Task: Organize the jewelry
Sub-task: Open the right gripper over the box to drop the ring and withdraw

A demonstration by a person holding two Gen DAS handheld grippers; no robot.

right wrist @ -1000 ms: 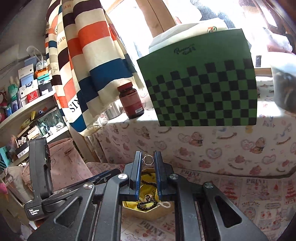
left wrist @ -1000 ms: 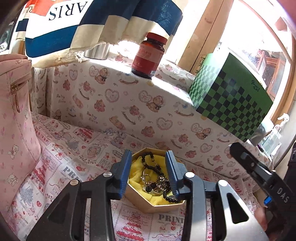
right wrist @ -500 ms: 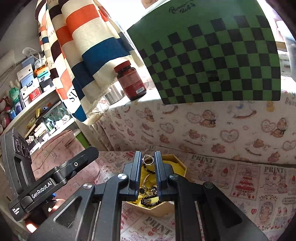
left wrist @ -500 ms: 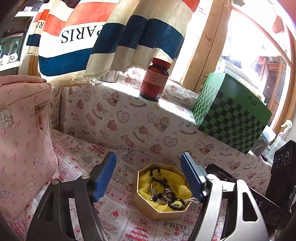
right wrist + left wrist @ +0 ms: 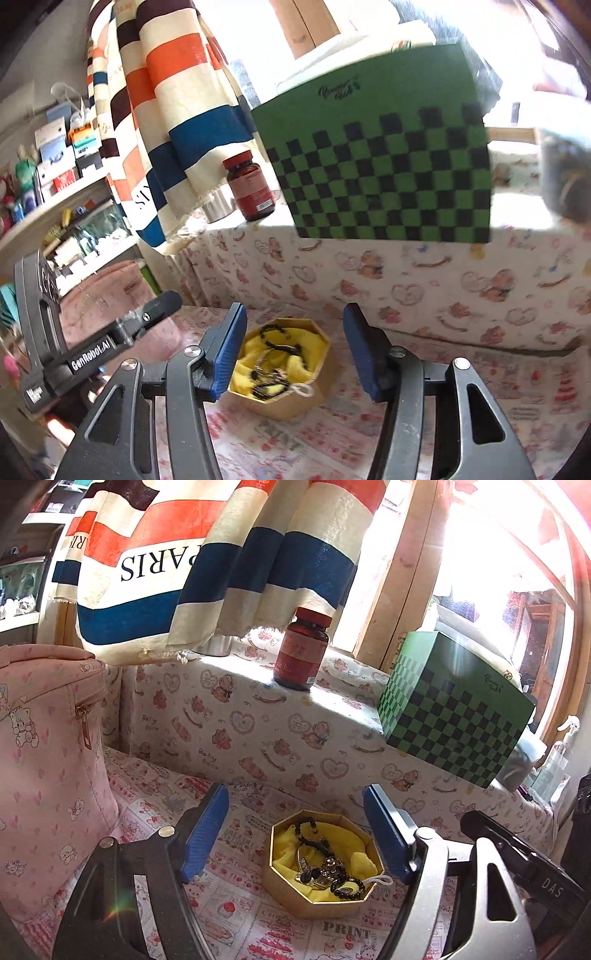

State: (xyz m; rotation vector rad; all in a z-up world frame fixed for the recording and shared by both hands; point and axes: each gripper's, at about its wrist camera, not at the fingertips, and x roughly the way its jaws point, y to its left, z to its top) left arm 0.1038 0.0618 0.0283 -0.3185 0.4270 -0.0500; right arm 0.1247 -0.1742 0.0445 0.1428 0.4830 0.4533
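An octagonal tan jewelry box (image 5: 295, 893) with yellow lining sits on the printed cloth. It holds a black bead bracelet (image 5: 314, 843) and silver jewelry (image 5: 327, 867). The box also shows in the right wrist view (image 5: 295, 400). My left gripper (image 5: 295, 834) is open and empty, held above and in front of the box. My right gripper (image 5: 293, 354) is open and empty, also above the box. The left gripper's body (image 5: 88, 354) shows at the left of the right wrist view.
A pink bag (image 5: 48, 768) stands at the left. A raised ledge (image 5: 240, 716) behind the box carries a red-brown bottle (image 5: 301, 650), a metal cup (image 5: 218, 644) and a green checkered box (image 5: 454, 709). A striped curtain (image 5: 207, 561) hangs above. Shelves (image 5: 55, 177) are far left.
My right gripper was shut on a small silver ring above the box; now it is open and the ring is gone from the fingers. My left gripper opened wide and drew back.
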